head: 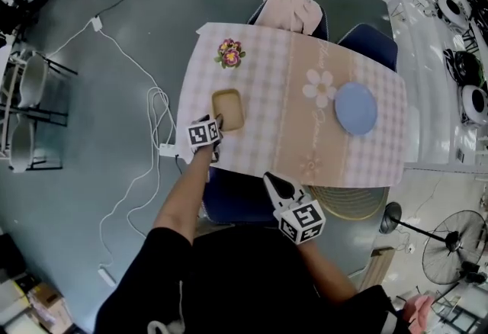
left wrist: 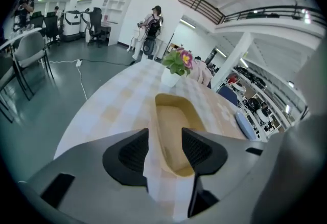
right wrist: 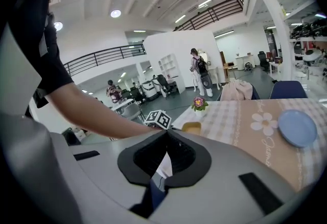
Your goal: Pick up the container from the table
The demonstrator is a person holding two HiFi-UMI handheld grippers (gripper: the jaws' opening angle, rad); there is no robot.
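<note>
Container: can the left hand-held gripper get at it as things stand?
Probably yes. The left hand-held gripper is open right at the container, whose near rim lies between its jaws. Nothing stands in the way, and the pads don't look to be pressing on it yet.

One counter under a checked cloth carries three things: one tan container near its left edge, one pot of flowers at its far left corner, and one blue plate toward its right edge. The cloth bears one large printed daisy.

There are two hand-held grippers, each with one marker cube. The left hand-held gripper is at the container and the right hand-held gripper is at the near edge.

Three blue chairs stand at the counter: a first chair at the far right corner, a second chair at the far edge, and a third chair at the near edge. One pink garment lies over the second chair. One standing fan is on the floor.
</note>
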